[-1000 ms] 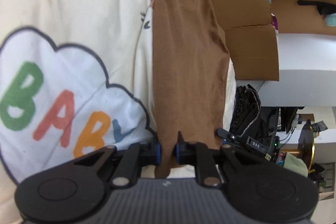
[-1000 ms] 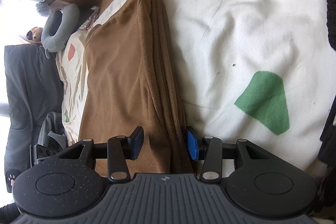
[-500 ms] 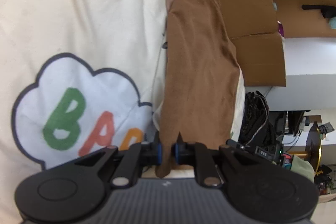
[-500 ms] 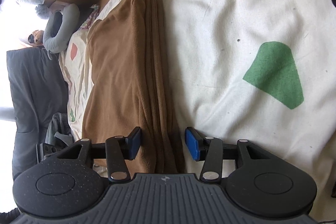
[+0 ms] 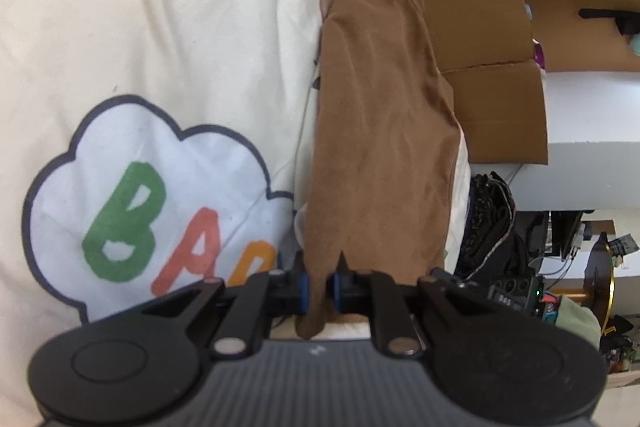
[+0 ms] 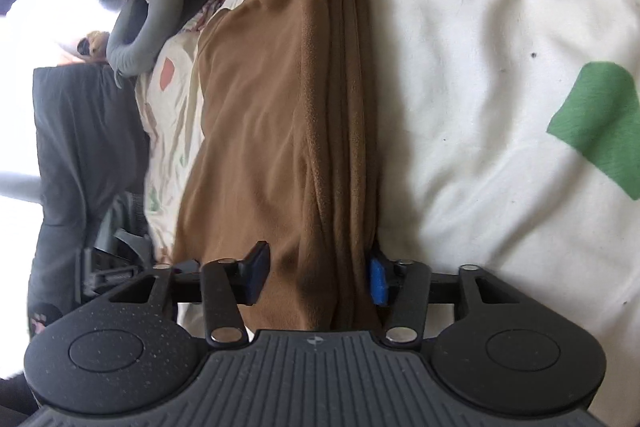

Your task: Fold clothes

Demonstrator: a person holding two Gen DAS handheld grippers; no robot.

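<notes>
On a cream bedsheet (image 5: 168, 27) printed with coloured shapes lies the long brown fleece garment (image 5: 376, 131), folded into a narrow strip that runs away from both cameras along the edge of the bed. In the right wrist view the garment (image 6: 280, 131) shows several stacked layers along its right side, next to a green patch (image 6: 600, 123) printed on the sheet. The left gripper (image 5: 319, 289) is nearly closed, its blue pads pinching a thin corner of the brown cloth, which hangs a little below them. The right gripper (image 6: 316, 277) straddles the thick folded end of the garment; its jaws have just been closing with the cloth between them, and the left pad looks to stand slightly clear of the fabric while the right pad sits against the layered edge. Beside the left gripper the sheet carries a white cloud outline (image 5: 152, 195) with green, red and orange letters. Beyond the bed edge stand flattened brown cardboard boxes (image 5: 480, 39), and a grey neck pillow (image 6: 140, 27) rests near the far corner.
</notes>
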